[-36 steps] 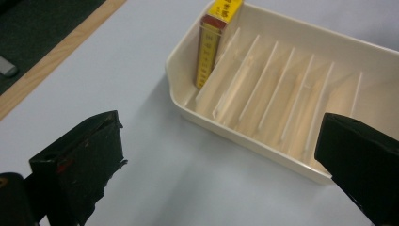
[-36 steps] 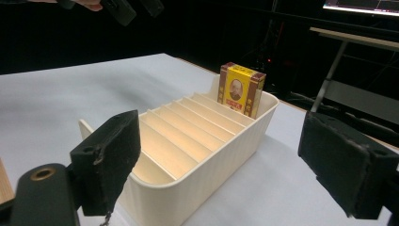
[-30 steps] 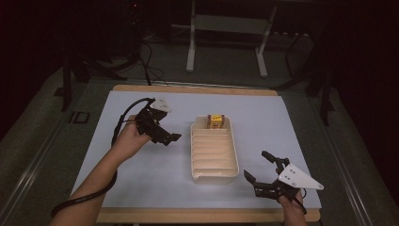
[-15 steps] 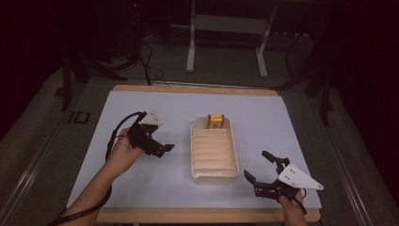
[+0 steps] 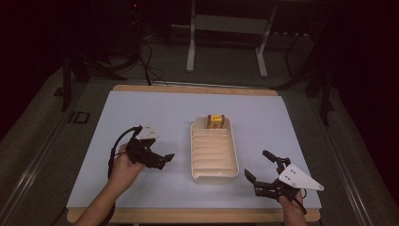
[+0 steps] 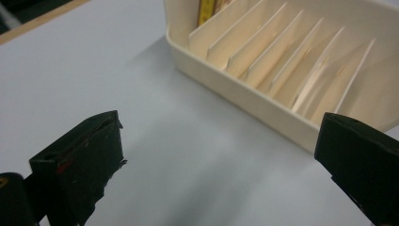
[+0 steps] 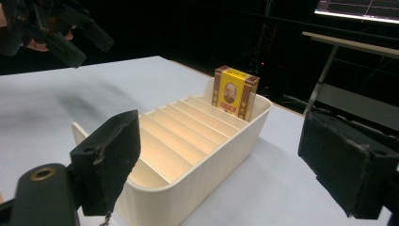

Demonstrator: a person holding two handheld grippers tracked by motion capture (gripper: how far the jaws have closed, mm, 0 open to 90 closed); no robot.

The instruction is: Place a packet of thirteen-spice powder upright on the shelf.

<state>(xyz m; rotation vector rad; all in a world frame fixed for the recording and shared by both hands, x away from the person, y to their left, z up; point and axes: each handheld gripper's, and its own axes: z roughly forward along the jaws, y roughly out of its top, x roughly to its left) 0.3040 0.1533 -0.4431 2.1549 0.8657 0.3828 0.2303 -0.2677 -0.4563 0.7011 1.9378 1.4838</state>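
A cream tray (image 5: 195, 155) with several divider slots lies mid-table, long side running away from me. A yellow and red box (image 5: 215, 121) stands upright in its farthest slot, also clear in the right gripper view (image 7: 234, 92). My left gripper (image 5: 163, 160) hovers left of the tray, open and holding nothing; in the left gripper view its jaws (image 6: 221, 155) stand wide apart over bare mat, beside the tray wall (image 6: 244, 99). My right gripper (image 5: 258, 165) sits open near the tray's near right corner, jaws facing the tray (image 7: 207, 169).
A pale blue mat (image 5: 155, 113) covers the table, with a wooden edge (image 5: 188, 215) at the front. Metal stand legs (image 5: 190, 42) and cables lie on the dark floor beyond. The left gripper (image 7: 70, 35) appears far off in the right gripper view.
My left gripper has moved toward the near edge of the table, staying left of the tray. The right gripper, tray and box have not moved.
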